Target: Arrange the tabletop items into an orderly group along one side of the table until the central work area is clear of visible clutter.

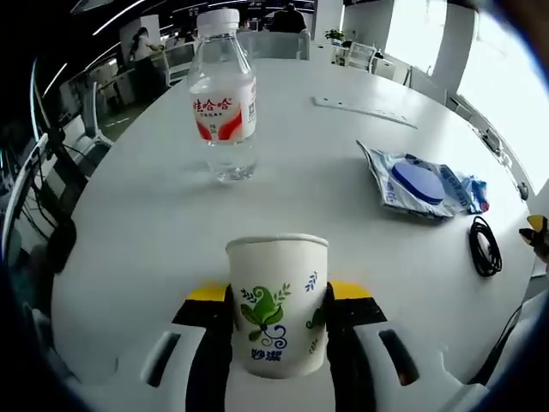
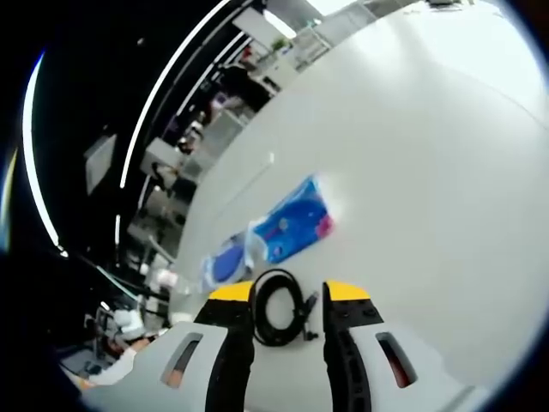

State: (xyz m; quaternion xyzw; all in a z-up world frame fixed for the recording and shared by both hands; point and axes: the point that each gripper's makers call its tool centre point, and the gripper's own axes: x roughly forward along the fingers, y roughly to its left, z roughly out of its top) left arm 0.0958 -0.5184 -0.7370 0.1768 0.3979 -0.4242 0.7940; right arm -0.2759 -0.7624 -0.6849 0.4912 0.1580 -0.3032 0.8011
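Observation:
A white paper cup [image 1: 276, 305] with a green leaf print stands between the jaws of my left gripper [image 1: 279, 292], which is shut on its sides. Beyond it a clear water bottle [image 1: 223, 99] with a red-and-white label stands upright on the white table [image 1: 154, 215]. A blue-and-white plastic packet [image 1: 420, 182] lies flat to the right, with a coiled black cable [image 1: 485, 246] nearer the edge. In the right gripper view the same cable [image 2: 279, 309] lies on the table between the fingers of my open right gripper [image 2: 289, 292], and the packet [image 2: 279, 233] lies just past it.
A thin white strip [image 1: 364, 112] lies flat on the far part of the table. Chairs [image 1: 86, 129] and desks stand around the table, and a person [image 1: 287, 17] sits in the background. A yellow-and-black tip [image 1: 537, 233] pokes in at the table's right edge.

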